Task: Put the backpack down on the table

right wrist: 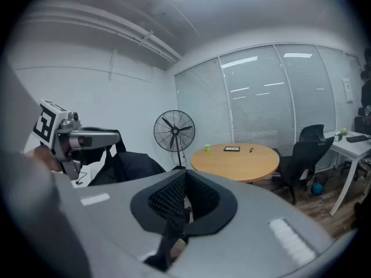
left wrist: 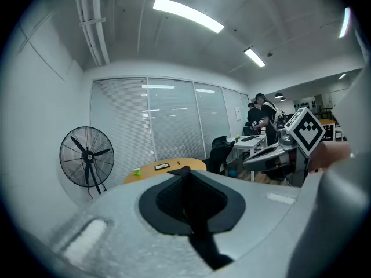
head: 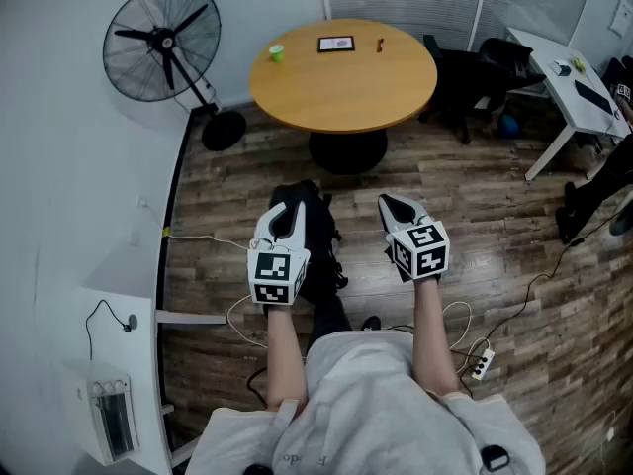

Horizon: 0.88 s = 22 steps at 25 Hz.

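Head view, entry: backpack (head: 318,228), black, hung beneath the left tool (head: 284,222) above the wooden floor (head: 475,216), well short of the tabletop (head: 346,92) on the person's side, not touching it.
- Left tool: clenched; the right gripper view showed the backpack dangling under it by a strap, so it was judged to be grasping that strap.
- Right tool (head: 398,209): jaws drawn together on nothing; held beside the left, equally short of the tabletop.
- Tabletop: round, wooden; green cup (head: 276,53), dark framed card (head: 336,44) and a small red item lay toward its far edge; near half bare.
- Progress, as judged: backpack in hand and off the floor; approach to the tabletop, lowering onto its bare near half and release not yet done.
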Tool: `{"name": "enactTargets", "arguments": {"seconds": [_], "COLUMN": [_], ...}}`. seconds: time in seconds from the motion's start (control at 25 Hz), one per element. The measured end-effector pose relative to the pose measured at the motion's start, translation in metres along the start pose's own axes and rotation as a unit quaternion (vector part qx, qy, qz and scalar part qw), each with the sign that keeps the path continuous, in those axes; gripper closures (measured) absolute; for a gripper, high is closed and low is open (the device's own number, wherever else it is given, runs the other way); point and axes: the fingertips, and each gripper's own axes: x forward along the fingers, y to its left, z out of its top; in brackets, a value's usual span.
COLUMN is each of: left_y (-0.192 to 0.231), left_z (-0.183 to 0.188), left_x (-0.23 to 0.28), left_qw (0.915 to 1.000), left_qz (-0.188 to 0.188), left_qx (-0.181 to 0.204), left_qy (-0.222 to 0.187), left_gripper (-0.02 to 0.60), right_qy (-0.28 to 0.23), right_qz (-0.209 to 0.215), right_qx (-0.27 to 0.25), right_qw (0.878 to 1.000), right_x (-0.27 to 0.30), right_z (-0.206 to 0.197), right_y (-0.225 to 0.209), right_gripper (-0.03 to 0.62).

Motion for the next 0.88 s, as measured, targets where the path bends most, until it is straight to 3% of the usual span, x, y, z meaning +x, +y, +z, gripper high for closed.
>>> {"name": "enactTargets", "arguments": {"seconds": [0.24, 0.44, 0.68, 0.88], "left_y": [-0.008, -0.005, 0.014, 0.039], "left_z": [0.009, 0.013, 0.002, 0.002], "left_x": [0.002, 0.004, 0.026, 0.058], "left_qw": [0.9999, 0.9993, 0.9981, 0.9979], "left_qz": [-0.012, -0.020, -0.039, -0.052], "left_qx": [0.008, 0.033, 0.045, 0.037], "left_qy": [-0.004, -0.005, 0.017, 0.013], "left_gripper": [0.575, 0.575, 0.575, 0.575], "right_qy": [0.006, -0.030, 0.039, 0.047], "right_qz": [-0.005, -0.009, -0.012, -0.014], "right_qx": [-0.025, 0.029, 0.017, 0.030], "right_qw": [1.000, 0.999, 0.999, 0.998], "right_x": [0.001, 0.011, 0.054, 0.088], "right_z": [-0.003, 0.004, -0.025, -0.017], "right_y": [-0.001, -0.019, -0.024, -0.033], "right_gripper": [0.594, 0.594, 0.594, 0.594]}}
